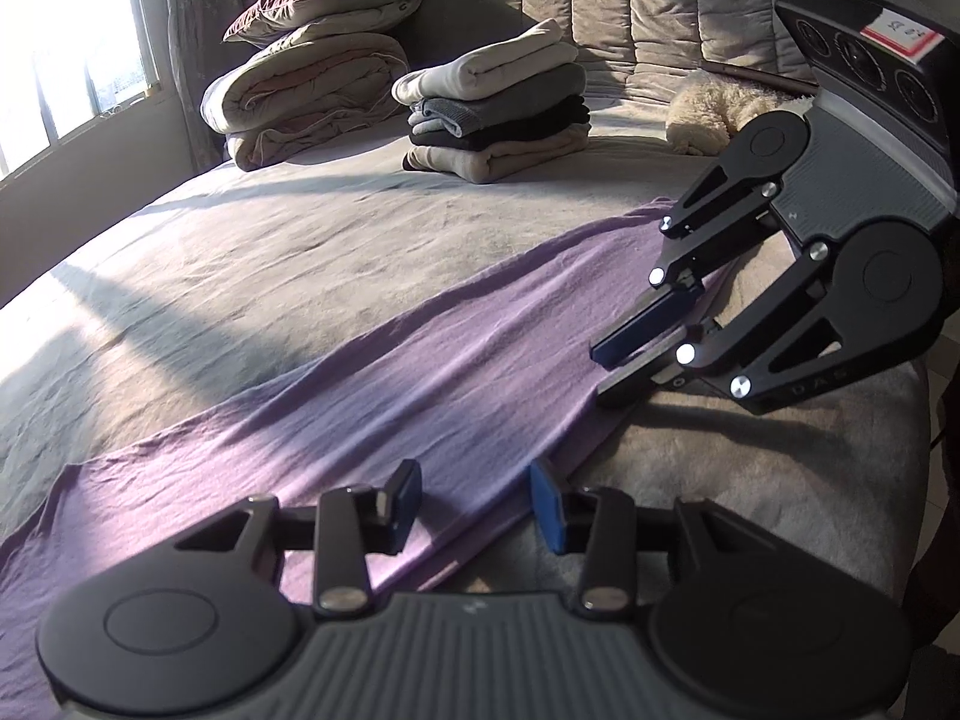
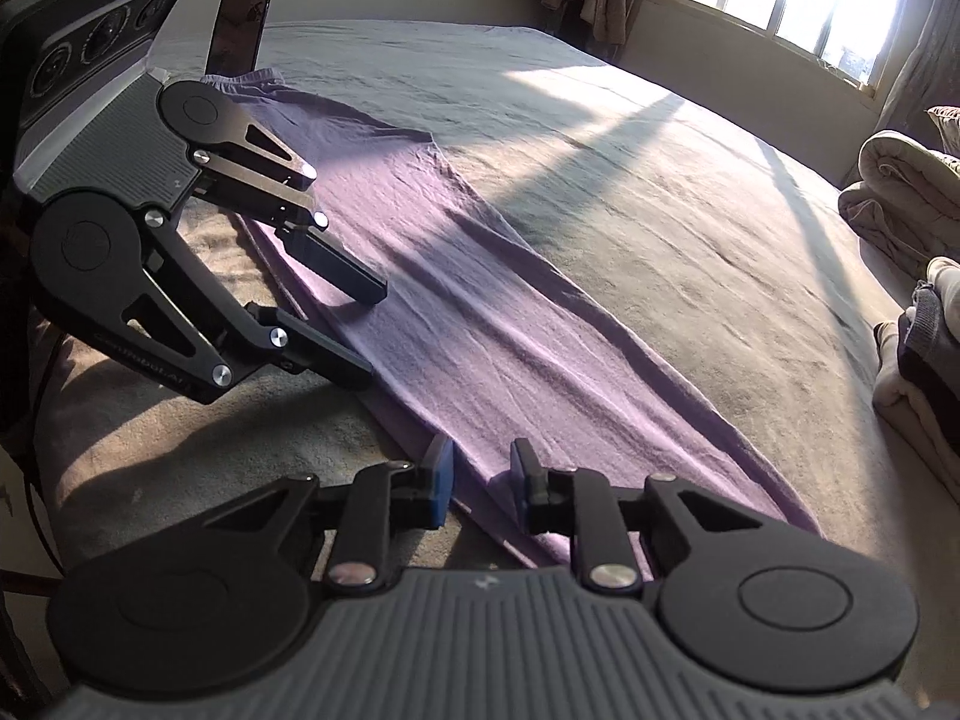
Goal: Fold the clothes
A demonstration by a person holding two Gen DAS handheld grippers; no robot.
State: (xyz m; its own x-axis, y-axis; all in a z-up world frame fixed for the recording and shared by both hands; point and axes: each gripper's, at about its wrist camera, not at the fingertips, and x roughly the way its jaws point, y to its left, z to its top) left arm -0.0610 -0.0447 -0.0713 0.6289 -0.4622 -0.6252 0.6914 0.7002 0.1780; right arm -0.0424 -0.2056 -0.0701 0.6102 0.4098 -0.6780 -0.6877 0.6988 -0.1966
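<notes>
A long purple garment [image 1: 390, 396] [image 2: 480, 330] lies flat on the grey bed [image 1: 240, 252], folded lengthwise into a narrow strip. My left gripper [image 1: 477, 501] [image 2: 367, 336] is open and sits low at the strip's near long edge, with the cloth edge between its fingers. Further along the same edge my right gripper [image 2: 482, 480] [image 1: 600, 377] is also open, its gap narrower. The purple hem runs between its blue pads [image 2: 441, 477]. Neither gripper pinches the cloth.
A stack of folded clothes [image 1: 498, 114] [image 2: 924, 348] stands at the far side of the bed, beside a rolled duvet with pillows [image 1: 306, 90] [image 2: 900, 192]. A white fluffy item [image 1: 714, 108] lies near the headboard. A phone [image 2: 237, 30] stands upright past the garment's end. Windows [image 1: 60, 48] throw sun across the sheet.
</notes>
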